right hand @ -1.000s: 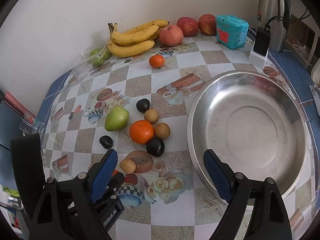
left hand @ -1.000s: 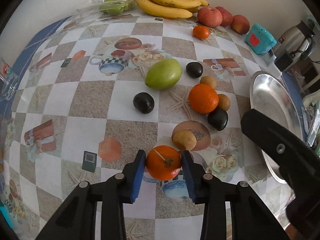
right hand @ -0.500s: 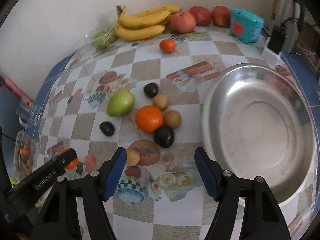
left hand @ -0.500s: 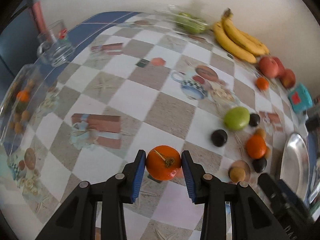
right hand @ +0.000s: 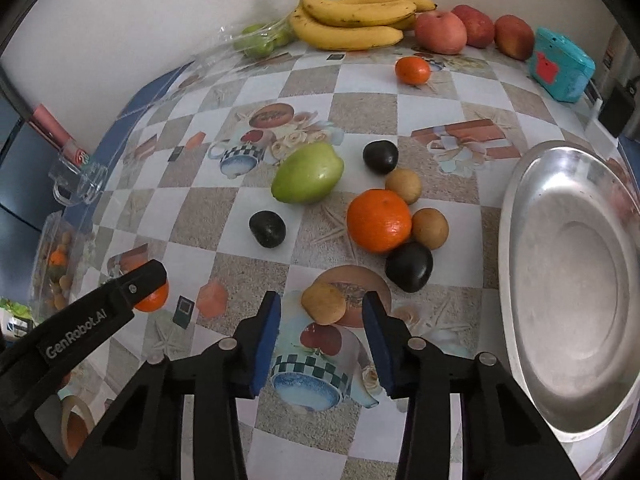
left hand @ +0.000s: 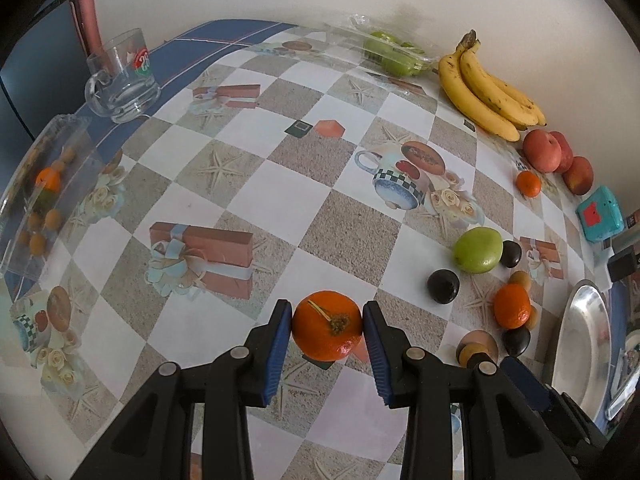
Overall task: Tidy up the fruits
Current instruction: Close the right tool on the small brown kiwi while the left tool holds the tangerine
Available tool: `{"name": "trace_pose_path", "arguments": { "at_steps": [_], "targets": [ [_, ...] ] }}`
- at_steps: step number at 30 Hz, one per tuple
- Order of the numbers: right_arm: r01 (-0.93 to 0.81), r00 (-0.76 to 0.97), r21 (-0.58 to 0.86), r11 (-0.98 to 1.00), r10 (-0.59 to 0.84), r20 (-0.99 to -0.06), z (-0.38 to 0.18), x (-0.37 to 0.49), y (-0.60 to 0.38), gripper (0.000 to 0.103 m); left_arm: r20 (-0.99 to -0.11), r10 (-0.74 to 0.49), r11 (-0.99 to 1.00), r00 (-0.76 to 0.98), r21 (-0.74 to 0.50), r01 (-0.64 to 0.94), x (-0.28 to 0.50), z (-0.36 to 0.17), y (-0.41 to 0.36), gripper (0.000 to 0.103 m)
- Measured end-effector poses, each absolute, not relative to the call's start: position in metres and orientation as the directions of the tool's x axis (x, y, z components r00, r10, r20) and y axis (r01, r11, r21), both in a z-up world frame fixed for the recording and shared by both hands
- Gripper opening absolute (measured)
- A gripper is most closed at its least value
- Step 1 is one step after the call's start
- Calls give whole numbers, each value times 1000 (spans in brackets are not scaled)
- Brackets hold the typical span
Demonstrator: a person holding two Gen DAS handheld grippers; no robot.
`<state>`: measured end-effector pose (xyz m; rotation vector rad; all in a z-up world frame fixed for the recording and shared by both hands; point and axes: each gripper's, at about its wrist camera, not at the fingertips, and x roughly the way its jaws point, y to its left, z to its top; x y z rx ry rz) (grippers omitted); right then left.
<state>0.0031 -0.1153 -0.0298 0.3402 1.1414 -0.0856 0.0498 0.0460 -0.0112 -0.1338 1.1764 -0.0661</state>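
Observation:
My left gripper [left hand: 326, 334] is shut on an orange tangerine [left hand: 327, 325] and holds it above the table; it shows at the left of the right wrist view [right hand: 154, 298]. My right gripper [right hand: 322, 316] is open, its jaws on either side of a small brown fruit [right hand: 323, 303] on the table. Ahead lie a large orange [right hand: 378, 220], a green mango [right hand: 307, 174], three dark fruits such as this one [right hand: 409, 266] and two more brown fruits, one [right hand: 430, 227] beside the orange. A steel bowl [right hand: 576, 280] stands empty at the right.
Bananas [right hand: 352, 20], red apples [right hand: 440, 28], a small tangerine [right hand: 413, 70] and bagged green fruit [right hand: 260, 40] line the far wall. A teal box [right hand: 560, 64] sits far right. A glass mug [left hand: 122, 76] and a clear fruit-filled container [left hand: 40, 192] stand at the left edge.
My left gripper has carried the tangerine further left, away from the fruit cluster. My right gripper has lowered and narrowed around the small brown fruit.

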Motion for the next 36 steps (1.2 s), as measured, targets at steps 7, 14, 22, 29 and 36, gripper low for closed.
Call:
{"name": "trace_pose_path", "arguments": {
  "at_steps": [7,14,22,29,36],
  "targets": [
    [238,380,206,949,104,-919,-42,9,-111,30,-915,-125,989,383,-145,-24,50,-11,47,39],
    [238,383,195,952,92,-919,-43,9,-110,26,-915,-118,989,386,-142,-34,49,-12,49,39],
    [226,424,225,948,112,-898,-28,7,-108,25,-923,-109,989,368,-137,-49,51,-12,50,39],
    [236,457,253,938,122,-881,-15,5,-110,25,-931,-109,989,347,-137,-56,62,-5,45,39],
    [269,499,292,918,126,-857,1,11,-127,25,-927,-132,985,351,-163,-58,80,7,24,39]
  ]
}}
